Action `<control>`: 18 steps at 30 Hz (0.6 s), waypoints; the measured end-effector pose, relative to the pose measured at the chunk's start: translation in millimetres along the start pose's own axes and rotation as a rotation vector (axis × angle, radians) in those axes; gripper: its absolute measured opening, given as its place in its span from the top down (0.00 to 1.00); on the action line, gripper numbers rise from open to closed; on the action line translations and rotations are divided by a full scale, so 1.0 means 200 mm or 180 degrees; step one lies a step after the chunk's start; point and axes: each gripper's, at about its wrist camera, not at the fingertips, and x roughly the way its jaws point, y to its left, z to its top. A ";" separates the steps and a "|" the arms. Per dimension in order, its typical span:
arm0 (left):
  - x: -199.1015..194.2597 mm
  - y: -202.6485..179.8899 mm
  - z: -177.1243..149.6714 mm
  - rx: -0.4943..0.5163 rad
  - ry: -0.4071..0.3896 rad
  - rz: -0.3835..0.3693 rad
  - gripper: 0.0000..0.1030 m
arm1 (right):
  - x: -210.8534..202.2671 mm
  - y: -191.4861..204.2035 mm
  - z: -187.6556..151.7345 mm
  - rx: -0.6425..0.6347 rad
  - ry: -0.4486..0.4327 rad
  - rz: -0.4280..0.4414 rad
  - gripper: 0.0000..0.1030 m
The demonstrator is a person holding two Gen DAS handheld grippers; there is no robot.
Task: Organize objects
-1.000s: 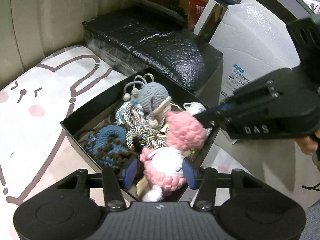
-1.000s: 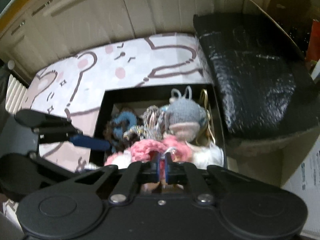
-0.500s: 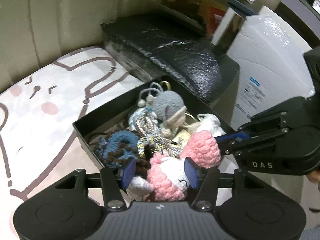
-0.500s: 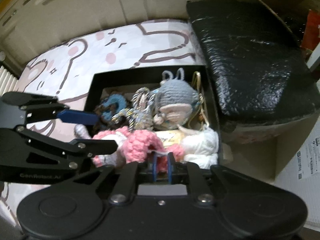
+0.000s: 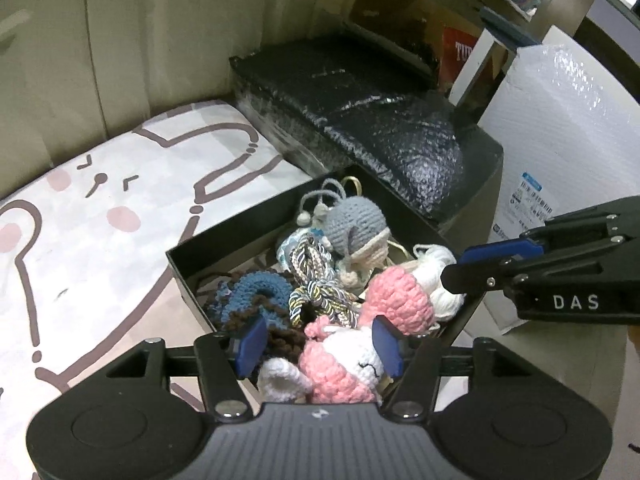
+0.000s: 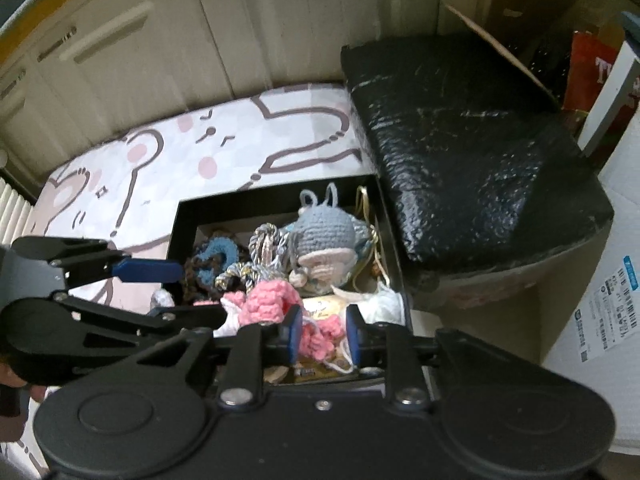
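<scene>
A black open box (image 5: 224, 240) (image 6: 182, 216) holds several crochet toys. A pink and white crochet doll (image 5: 344, 364) lies at its near end, with its pink part (image 6: 268, 300) also in the right wrist view. A grey crochet head (image 5: 352, 220) (image 6: 324, 232), braided cords (image 5: 316, 292) and a blue and brown crochet piece (image 5: 260, 292) lie further in. My left gripper (image 5: 320, 346) is open, its pads either side of the doll without pressing it. My right gripper (image 6: 322, 334) is open above the pink yarn, and shows at the right in the left wrist view (image 5: 480, 264).
The box sits on a white mat with a brown bear drawing (image 5: 120, 184). A black bubble-wrapped package (image 5: 360, 120) (image 6: 460, 140) lies right behind the box. A white bubble-wrapped parcel with a label (image 5: 560, 152) stands at the right. Cream cabinet doors (image 6: 200, 40) close the back.
My right gripper has opened and let go of the pink yarn, which dropped into the box. Both grippers have pulled back a little from the box.
</scene>
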 end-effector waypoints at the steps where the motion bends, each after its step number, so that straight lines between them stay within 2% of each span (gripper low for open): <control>1: -0.02 0.00 0.00 0.0002 -0.0021 0.0013 0.34 | -0.01 0.00 0.00 0.0011 -0.0033 0.0002 0.71; 2: -0.04 0.00 0.00 0.0009 -0.0048 0.0041 0.27 | -0.03 0.00 0.00 0.0019 -0.0068 0.0008 0.70; 3: -0.06 -0.01 0.00 0.0009 -0.0082 0.0072 0.25 | -0.04 0.00 0.00 0.0022 -0.0095 0.0008 0.67; 8: -0.18 0.01 0.00 -0.0051 -0.0203 0.0128 0.17 | -0.11 0.02 -0.01 0.0030 -0.0240 -0.0036 0.55; 11: -0.24 0.02 -0.01 -0.0076 -0.0268 0.0188 0.14 | -0.15 0.03 -0.02 0.0012 -0.0321 -0.0061 0.45; 13: -0.28 0.03 -0.01 -0.0121 -0.0301 0.0202 0.12 | -0.19 0.05 -0.03 -0.0025 -0.0399 -0.0121 0.33; 18: -0.38 0.04 -0.02 -0.0201 -0.0401 0.0259 0.05 | -0.26 0.09 -0.04 -0.0041 -0.0494 -0.0225 0.20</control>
